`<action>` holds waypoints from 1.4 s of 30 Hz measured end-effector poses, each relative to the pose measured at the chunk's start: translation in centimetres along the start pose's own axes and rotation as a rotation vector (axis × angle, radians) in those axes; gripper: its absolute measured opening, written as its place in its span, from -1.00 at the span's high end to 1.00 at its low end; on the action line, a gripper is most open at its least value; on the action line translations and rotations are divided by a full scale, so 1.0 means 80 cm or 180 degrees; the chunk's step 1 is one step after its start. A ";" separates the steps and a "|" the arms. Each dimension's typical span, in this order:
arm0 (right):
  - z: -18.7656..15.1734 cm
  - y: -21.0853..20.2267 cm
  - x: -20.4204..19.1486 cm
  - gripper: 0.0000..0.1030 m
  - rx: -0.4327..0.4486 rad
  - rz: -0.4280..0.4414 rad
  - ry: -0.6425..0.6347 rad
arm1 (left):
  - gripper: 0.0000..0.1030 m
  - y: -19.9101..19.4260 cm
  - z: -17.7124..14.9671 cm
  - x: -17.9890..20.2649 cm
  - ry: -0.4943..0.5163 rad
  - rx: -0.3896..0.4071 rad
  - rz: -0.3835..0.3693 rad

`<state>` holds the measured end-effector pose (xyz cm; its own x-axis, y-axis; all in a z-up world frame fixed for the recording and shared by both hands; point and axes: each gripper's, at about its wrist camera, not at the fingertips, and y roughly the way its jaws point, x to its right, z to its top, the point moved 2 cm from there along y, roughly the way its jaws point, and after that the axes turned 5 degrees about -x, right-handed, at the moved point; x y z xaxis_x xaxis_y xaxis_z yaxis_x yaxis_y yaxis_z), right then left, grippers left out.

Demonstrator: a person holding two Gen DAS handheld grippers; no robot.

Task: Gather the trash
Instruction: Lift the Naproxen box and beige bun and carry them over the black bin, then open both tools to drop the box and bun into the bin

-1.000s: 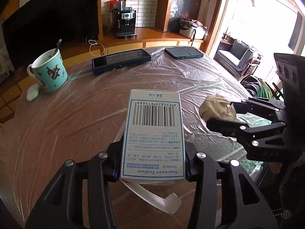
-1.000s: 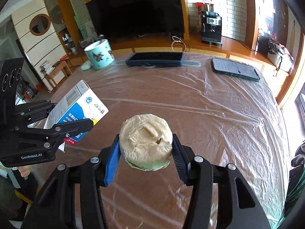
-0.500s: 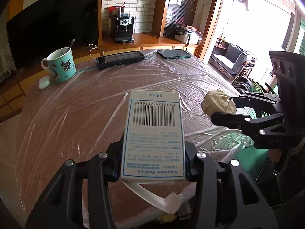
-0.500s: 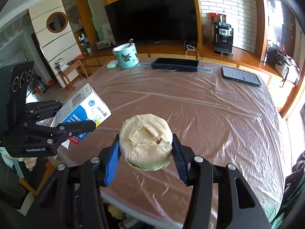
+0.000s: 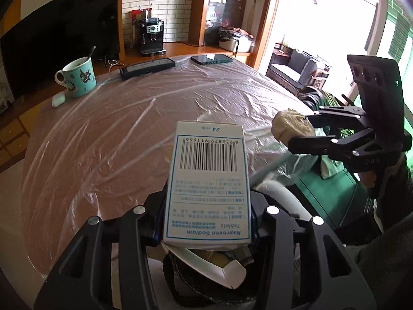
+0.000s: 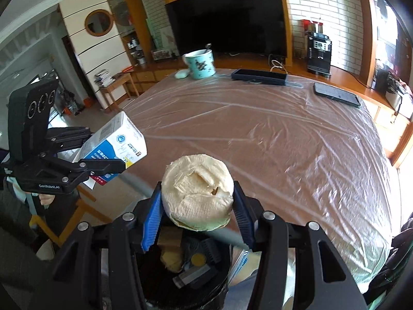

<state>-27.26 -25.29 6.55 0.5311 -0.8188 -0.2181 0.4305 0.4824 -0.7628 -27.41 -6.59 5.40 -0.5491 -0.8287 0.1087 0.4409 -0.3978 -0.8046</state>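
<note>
One white medicine box (image 5: 209, 186) printed "Naproxen Sodium Tablets", pinched by left gripper (image 5: 207, 222) labelled "GenRobot.AI", one crumpled tissue wad (image 6: 197, 190) clamped in right gripper (image 6: 197, 219), both above one bin (image 6: 191, 273) off the table's (image 6: 271, 134) near edge

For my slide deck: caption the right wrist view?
Right gripper holds crumpled tissue wad above trash bin.

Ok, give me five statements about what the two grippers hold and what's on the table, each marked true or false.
1. The left hand-held gripper is shut on a Naproxen Sodium tablet box. True.
2. The right hand-held gripper is open. False: it is shut on a crumpled paper towel.
3. A trash bin sits below the paper towel. True.
4. The teal mug lies tipped over. False: it stands upright.
5. The smartphone lies on the table. True.
</note>
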 end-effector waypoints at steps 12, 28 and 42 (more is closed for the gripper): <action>-0.058 0.012 -0.043 0.02 -0.0278 0.0114 -0.0212 | 0.07 0.022 -0.045 0.033 0.0172 -0.0313 -0.0170; -0.106 0.075 -0.046 0.02 -0.0750 -0.0070 -0.0231 | 0.07 0.087 -0.094 0.047 0.0298 -0.0807 0.0023; -0.127 0.100 -0.034 -0.51 -0.0864 -0.0046 -0.0026 | -0.55 0.121 -0.104 0.033 0.0230 -0.0904 0.0071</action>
<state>-32.69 -22.35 -5.16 0.5326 -0.8220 -0.2019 0.2272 0.3686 -0.9014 -30.47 -9.38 -6.95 -0.5953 -0.8016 0.0556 0.2426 -0.2452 -0.9386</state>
